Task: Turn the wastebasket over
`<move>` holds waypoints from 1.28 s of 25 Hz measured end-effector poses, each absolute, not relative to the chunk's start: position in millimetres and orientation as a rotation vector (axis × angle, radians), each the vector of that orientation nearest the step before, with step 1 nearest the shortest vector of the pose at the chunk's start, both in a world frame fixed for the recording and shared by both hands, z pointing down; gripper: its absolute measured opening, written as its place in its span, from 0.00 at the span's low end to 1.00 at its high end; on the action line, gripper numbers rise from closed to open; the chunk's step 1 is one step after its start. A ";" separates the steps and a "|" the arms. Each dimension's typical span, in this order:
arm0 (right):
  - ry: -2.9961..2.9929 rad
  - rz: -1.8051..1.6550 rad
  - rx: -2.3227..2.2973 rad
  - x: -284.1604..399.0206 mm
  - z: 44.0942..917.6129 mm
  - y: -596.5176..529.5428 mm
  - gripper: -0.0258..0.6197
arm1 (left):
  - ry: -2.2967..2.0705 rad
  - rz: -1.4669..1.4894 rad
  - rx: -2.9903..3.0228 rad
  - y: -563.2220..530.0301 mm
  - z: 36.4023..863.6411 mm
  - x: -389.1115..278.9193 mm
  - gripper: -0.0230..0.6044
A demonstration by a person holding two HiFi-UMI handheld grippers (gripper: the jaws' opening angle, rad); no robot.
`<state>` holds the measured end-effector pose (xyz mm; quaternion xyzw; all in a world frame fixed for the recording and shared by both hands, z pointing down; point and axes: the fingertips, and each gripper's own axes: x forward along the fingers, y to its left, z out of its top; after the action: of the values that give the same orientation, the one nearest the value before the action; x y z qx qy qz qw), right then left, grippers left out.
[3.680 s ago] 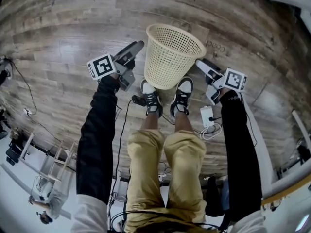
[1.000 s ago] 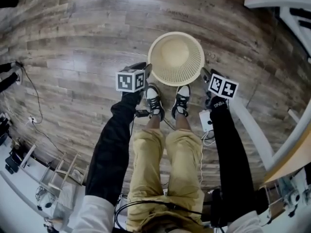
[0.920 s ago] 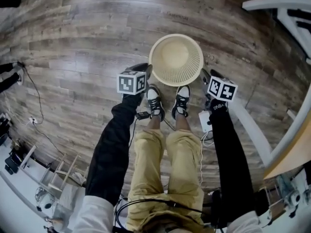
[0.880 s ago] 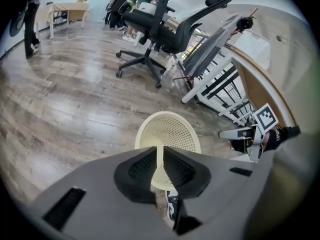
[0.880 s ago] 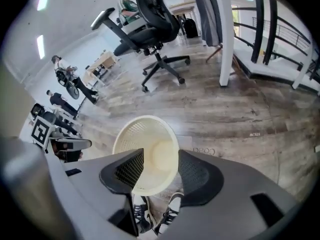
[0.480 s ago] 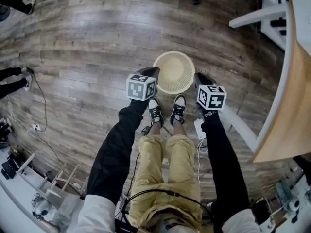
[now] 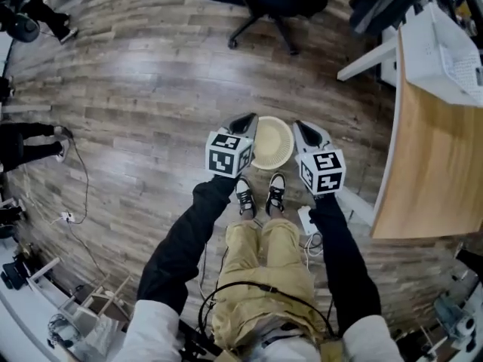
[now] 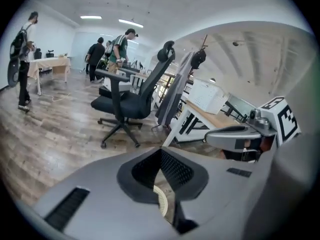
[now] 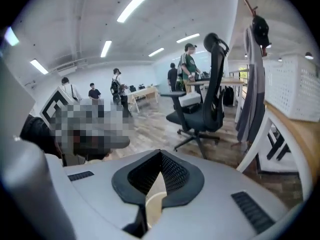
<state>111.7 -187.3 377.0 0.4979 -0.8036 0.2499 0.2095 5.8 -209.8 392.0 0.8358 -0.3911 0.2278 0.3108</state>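
Both arms are stretched forward and down, the left sleeve (image 7: 185, 241) and right sleeve (image 7: 341, 256) black to the wrist. The left gripper (image 7: 245, 119) and right gripper (image 7: 303, 127) are held side by side at about one height. Their noses are tilted down and away from the body, and the left marker cube (image 7: 229, 153) and right marker cube (image 7: 322, 170) are turned up toward the head camera.

The left gripper's jaws are seen pressed together in its own view, with nothing clamped. The right gripper's jaws have just been closing and are met as well, with nothing caught between them.

The wastebasket (image 7: 273, 143) is found on the wooden floor (image 7: 136, 89), below the grippers and in the gap between them, apart from both, just beyond the toes of the shoes (image 7: 245, 196). In the head view its left edge is covered by the left gripper's nose. Whether its mouth or its base is turned upward cannot be settled, as only a pale disc inside a mesh ring is seen from above. In each gripper view just a cream sliver of it is glimpsed through the notch behind the closed pads. The hands themselves are hidden behind the cubes.
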 end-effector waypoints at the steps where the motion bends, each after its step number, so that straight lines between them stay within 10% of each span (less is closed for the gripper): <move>1: -2.268 0.662 1.403 110.3 352.4 -188.7 0.07 | -1.037 0.597 2.232 -208.7 372.6 10.2 0.04; 32: -2.668 0.042 1.637 92.8 -60.3 -106.5 0.07 | -1.365 0.022 2.688 -139.9 -69.6 -23.3 0.04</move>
<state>92.8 -106.5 -60.3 0.5229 -0.8523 0.0135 0.0054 -23.3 -139.9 -69.6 0.8898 -0.4518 0.0072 0.0636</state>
